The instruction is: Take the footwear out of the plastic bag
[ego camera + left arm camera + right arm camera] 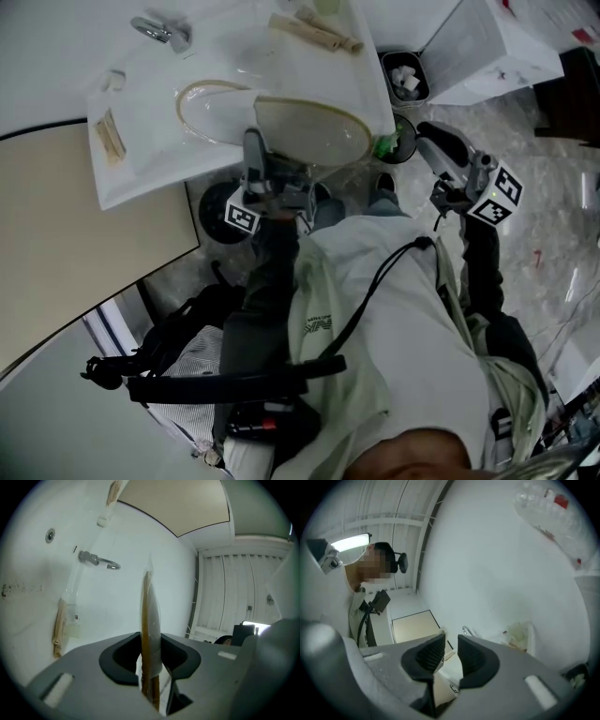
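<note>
A flat slipper (314, 131) with a tan sole and white upper hangs over the near edge of the white table (141, 89). My left gripper (255, 148) is shut on its left end. In the left gripper view the slipper (149, 616) stands edge-on between the pads, and a thin clear film shows round its tip. A second slipper (211, 111), white with a tan rim, lies on the table just left of it under glossy clear plastic (281, 66). My right gripper (448, 155) is off to the right, away from the table, its jaws slightly apart with nothing between them (451, 654).
More bagged slippers lie on the table at the back (314, 30) and the left (110, 136). A metal tap-like fitting (161, 30) sits at the far left. A small bin (405, 77) stands on the floor right of the table. A crumpled clear bag (553, 513) shows in the right gripper view.
</note>
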A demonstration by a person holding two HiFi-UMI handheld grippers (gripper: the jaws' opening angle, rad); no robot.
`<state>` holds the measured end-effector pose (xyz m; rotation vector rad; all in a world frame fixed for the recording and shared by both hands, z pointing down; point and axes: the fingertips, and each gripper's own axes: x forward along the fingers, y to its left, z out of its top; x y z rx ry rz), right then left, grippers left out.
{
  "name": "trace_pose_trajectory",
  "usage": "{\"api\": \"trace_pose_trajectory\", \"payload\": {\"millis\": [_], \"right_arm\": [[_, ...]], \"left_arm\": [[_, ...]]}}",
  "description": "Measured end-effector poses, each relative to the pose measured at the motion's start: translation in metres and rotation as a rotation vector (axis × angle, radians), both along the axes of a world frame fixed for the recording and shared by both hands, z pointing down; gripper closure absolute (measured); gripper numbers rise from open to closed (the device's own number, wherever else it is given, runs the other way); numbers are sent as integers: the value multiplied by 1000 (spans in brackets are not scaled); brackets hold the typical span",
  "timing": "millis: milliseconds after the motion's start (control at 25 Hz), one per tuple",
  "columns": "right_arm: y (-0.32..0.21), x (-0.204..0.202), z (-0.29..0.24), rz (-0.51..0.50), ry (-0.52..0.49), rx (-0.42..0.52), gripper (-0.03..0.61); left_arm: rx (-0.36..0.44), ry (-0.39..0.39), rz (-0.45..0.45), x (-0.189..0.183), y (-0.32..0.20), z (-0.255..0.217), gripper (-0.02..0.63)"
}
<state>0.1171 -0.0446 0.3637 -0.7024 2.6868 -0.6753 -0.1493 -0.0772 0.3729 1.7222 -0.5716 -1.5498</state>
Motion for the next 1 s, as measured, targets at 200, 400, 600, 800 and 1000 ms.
{"api": "trace_pose_trajectory", "payload": {"millis": [200, 400, 600, 800, 1000], "right_arm": [[25, -41, -8, -68, 201, 147, 505], [25, -68, 8, -77, 358, 209, 505], [18, -64, 12, -64, 236, 93, 477], [20, -69, 20, -74, 171, 11, 433], [15, -74, 32, -74, 144, -76, 433]], "left_arm": [[-19, 9, -42, -3, 0, -1, 522], [-48, 18, -20, 12, 3, 5, 522], [-48, 20, -19, 13, 6, 7, 522], [-37, -4, -14, 19, 6, 5, 522], [-26, -30, -19, 20, 7, 4, 522]]}}
